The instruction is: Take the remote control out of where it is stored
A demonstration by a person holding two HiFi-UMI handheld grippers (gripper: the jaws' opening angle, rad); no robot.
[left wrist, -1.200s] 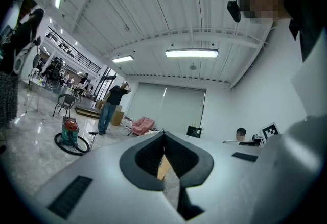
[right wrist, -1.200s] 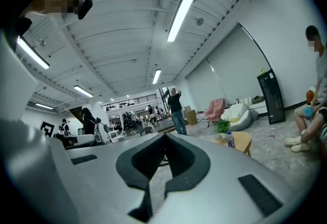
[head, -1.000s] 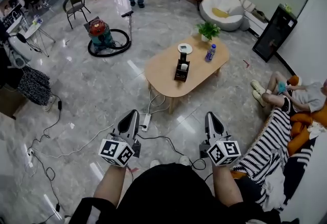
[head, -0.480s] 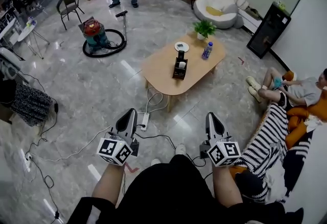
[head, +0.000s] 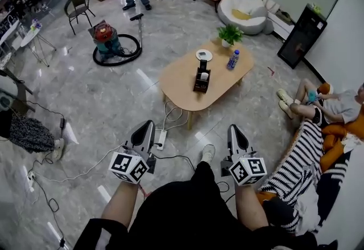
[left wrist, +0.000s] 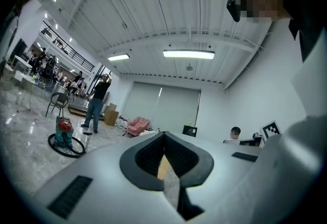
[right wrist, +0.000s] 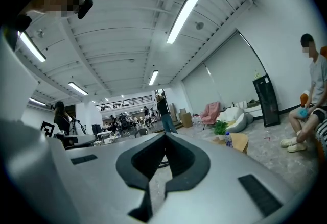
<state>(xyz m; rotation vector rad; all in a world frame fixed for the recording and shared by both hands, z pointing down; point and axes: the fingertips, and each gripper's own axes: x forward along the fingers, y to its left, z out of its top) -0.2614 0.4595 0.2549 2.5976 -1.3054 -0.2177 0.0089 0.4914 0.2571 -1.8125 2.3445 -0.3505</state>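
Note:
A black storage caddy [head: 202, 80] stands in the middle of a light wooden coffee table [head: 181, 86], far ahead of me. A slim dark thing [head: 202, 64] sticks up from it, and a white item [head: 205, 76] shows inside; both are too small to name. My left gripper [head: 149, 125] and right gripper [head: 233, 128] are held low in front of my body, well short of the table, both shut with nothing in them. In the left gripper view the jaws [left wrist: 164, 134] meet, and the right gripper view shows the same [right wrist: 164, 135].
On the table also stand a water bottle [head: 232, 59], a potted plant [head: 230, 33] and a round white item [head: 204, 55]. A power strip [head: 161, 138] and cables lie on the floor before the table. A vacuum [head: 108, 41] is at left; a seated person [head: 335, 107] at right.
The view has shifted slightly as I step: a shoe now shows ahead between the grippers. The standing person at the back has moved left. Both grippers stay shut.

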